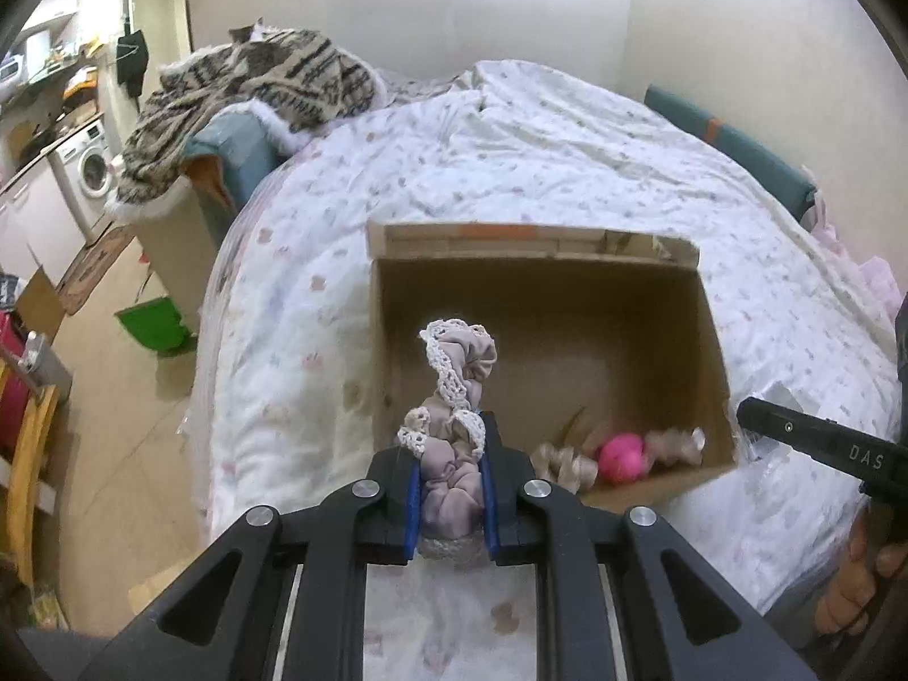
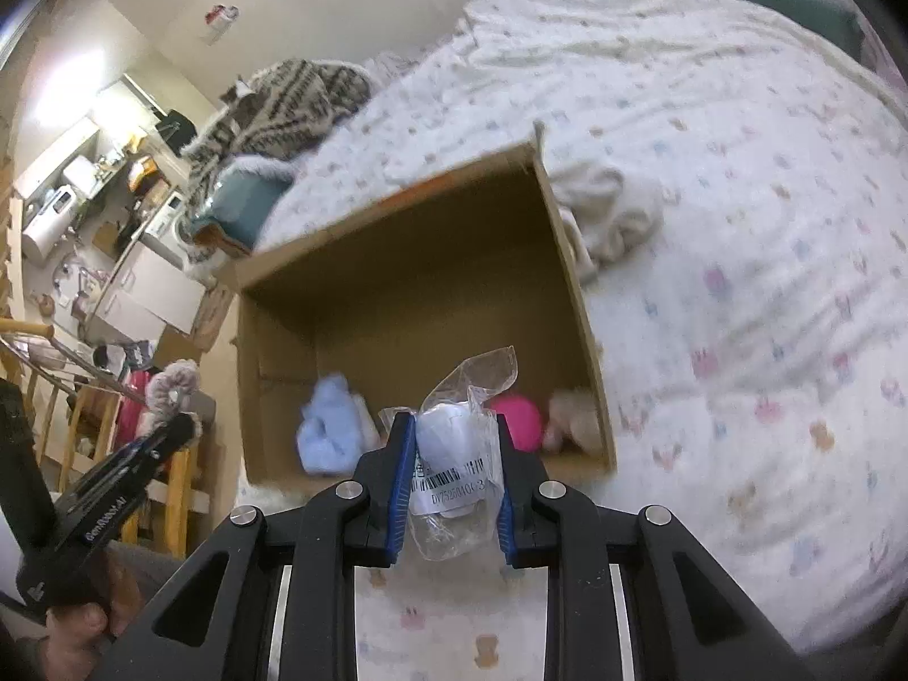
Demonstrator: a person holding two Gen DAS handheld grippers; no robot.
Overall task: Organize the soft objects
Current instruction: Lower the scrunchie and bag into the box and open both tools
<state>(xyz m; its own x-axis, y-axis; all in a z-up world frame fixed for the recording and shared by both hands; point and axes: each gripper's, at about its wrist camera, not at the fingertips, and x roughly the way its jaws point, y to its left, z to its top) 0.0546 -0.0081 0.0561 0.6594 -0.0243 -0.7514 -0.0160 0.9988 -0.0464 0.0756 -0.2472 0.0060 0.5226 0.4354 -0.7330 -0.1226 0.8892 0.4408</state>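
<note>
Left claw (image 1: 452, 474): nearest the lens, its blue pads closed on a mauve lace-trimmed scrunchie (image 1: 454, 437), squeezed narrow; the loose end stands up past the fingertips.
Why held so: the soft fabric bunches, so a tight pinch low on the bundle likely keeps it from slipping while it is carried over the box.
Right claw (image 2: 451, 457): closed partway on a clear plastic packet (image 2: 454, 454) with a barcode label and something white inside; the wrap crumples between the pads and flares out above them.
Why held so: the packet is bulkier, so the jaws stand wider than the left pair.
Cardboard box (image 1: 712, 329): open-topped, sitting on the bed (image 1: 567, 142) just ahead of both claws, evidently the collecting place.
Already in the box: a pink ball (image 1: 620, 457) with a beige soft piece (image 2: 573, 417) touching it at the near right corner, and a pale blue plush (image 2: 329, 431) near the left.
Outside the box: a cream cloth (image 2: 613, 210) bunched against its far right wall, not yet gathered.
Position: both claws tilt downward at the box's near edge, items above or just short of the rim; I cannot tell which.
Next, as a judgement: move over the opening and let go.
</note>
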